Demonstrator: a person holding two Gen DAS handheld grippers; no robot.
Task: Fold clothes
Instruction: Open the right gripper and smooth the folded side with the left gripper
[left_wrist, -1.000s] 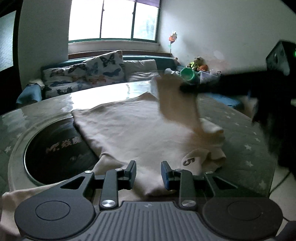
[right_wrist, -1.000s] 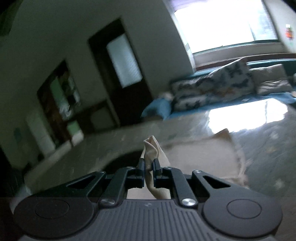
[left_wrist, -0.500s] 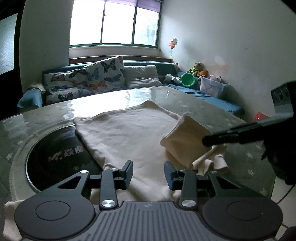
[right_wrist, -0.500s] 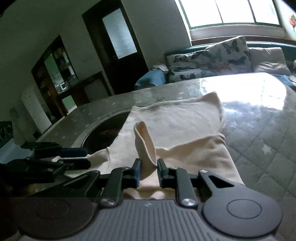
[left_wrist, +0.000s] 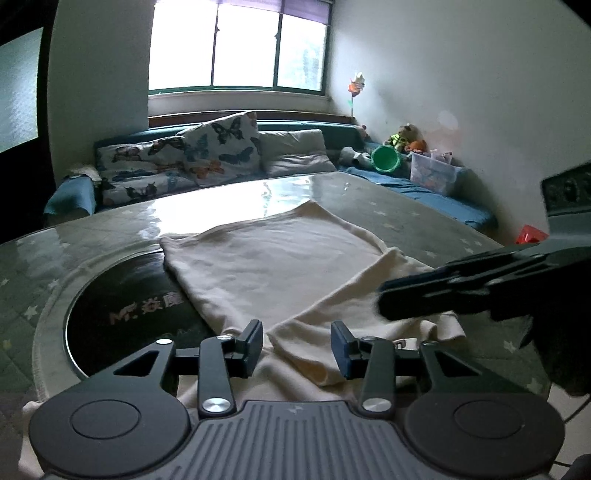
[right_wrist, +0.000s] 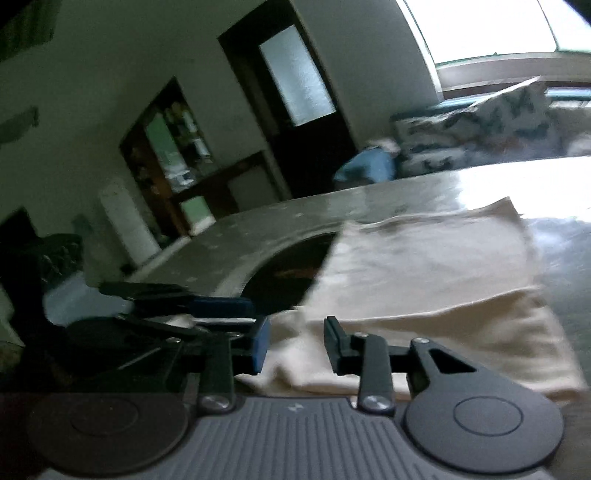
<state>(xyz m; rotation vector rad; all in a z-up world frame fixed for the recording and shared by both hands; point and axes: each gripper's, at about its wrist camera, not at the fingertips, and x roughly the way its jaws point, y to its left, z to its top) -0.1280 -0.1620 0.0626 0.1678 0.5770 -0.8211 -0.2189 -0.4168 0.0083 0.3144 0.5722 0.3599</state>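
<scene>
Cream garment (left_wrist: 280, 266) lies spread flat on the desk (left_wrist: 413, 218), reaching away ahead of both pairs of fingers, with its near end gathered into loose folds. Left gripper (left_wrist: 296, 345) hangs low over that near end: its fingers (left_wrist: 251, 341) stand partly apart after just opening a little further, and a folded flap of the cloth lies below and between them, touched by neither pad. Right gripper (right_wrist: 295, 345) has its fingers (right_wrist: 334, 341) parted as well, having just been opening; the bunched cloth edge sits in the gap beneath them, free of both pads, while the flat body of the garment stretches ahead and to the right. In the left wrist view the right gripper reaches in from the right, just over the garment's crumpled near corner. A dark round inset (left_wrist: 122, 306) in the desk lies left of the cloth.
</scene>
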